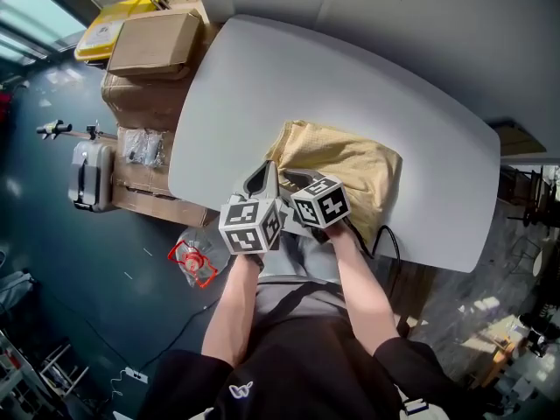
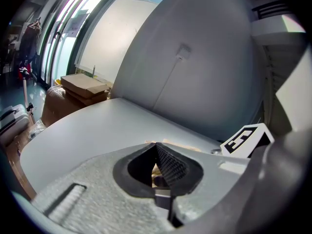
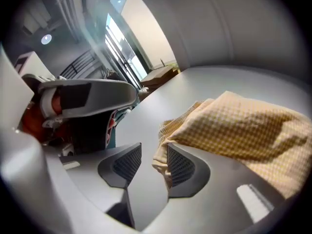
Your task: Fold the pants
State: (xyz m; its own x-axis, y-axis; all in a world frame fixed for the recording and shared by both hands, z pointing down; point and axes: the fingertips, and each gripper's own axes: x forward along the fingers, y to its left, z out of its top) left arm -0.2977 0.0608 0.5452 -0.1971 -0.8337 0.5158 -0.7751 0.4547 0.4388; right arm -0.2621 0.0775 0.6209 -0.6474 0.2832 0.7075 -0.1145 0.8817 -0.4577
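Left tongs (image 2: 157, 151): I am keeping them pressed together, with nothing visibly pinched.
Right tongs (image 3: 152, 155): I am holding them apart. The cloth edge is lying against one pad, unclamped.
Yellow checked pants (image 1: 350, 169): they are lying bunched at the desk's (image 1: 262, 86) near edge.
Risk: if I am closing here, I am probably catching only the top layer, so the fold is dragging crooked, or the bundle is sliding off the near edge.

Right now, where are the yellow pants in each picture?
Head view: the pants lie in the middle, near the front edge of the table.
Left gripper view: only a thin yellow sliver shows above the jaws.
Right gripper view: they fill the right side.
Shared landmark: the grey table under them.
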